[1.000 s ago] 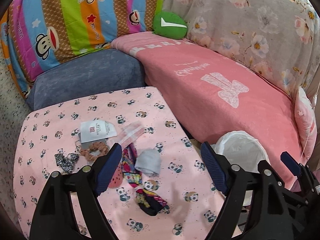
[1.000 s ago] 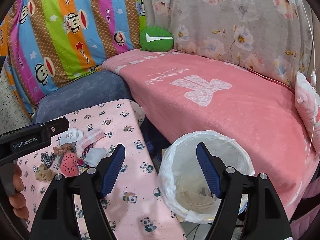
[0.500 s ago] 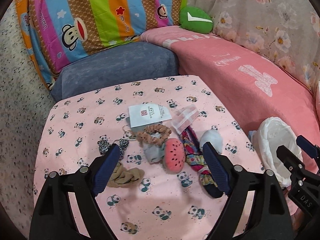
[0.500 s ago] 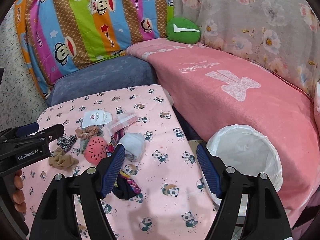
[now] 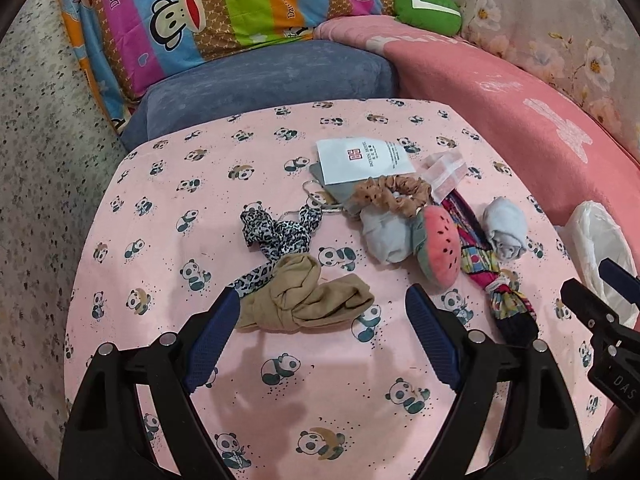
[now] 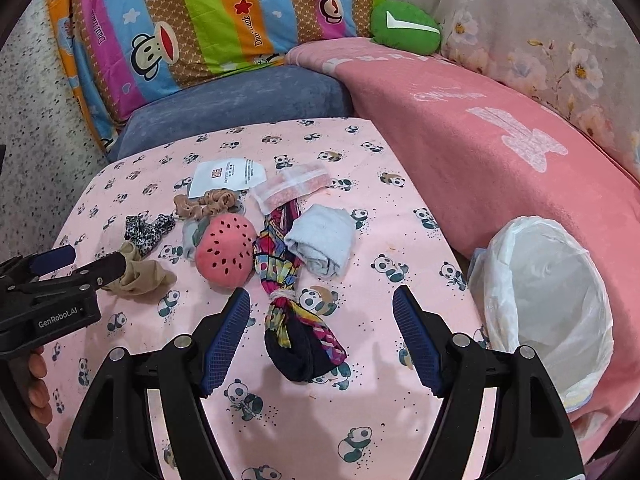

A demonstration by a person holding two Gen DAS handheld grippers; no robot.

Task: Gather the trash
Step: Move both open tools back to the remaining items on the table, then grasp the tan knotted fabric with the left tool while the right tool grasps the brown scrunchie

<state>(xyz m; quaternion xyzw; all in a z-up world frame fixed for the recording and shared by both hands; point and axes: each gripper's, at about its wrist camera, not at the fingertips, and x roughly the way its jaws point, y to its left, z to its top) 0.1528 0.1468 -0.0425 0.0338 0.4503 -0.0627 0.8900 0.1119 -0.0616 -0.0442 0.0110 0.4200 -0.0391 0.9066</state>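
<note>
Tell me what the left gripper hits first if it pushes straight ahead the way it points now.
Most likely the tan stocking: it lies on the panda cloth right between the open left gripper fingers, just ahead. Behind it is the leopard scrunchie. Depth is uncertain.

Bare panda-print surface [image 5: 168,216] lies open at the left and lower centre of the left-wrist frame. Mid-frame, a tan stocking [image 5: 308,300], leopard scrunchie [image 5: 276,232] and watermelon plush [image 5: 440,248] crowd together, blocking passage.
</note>
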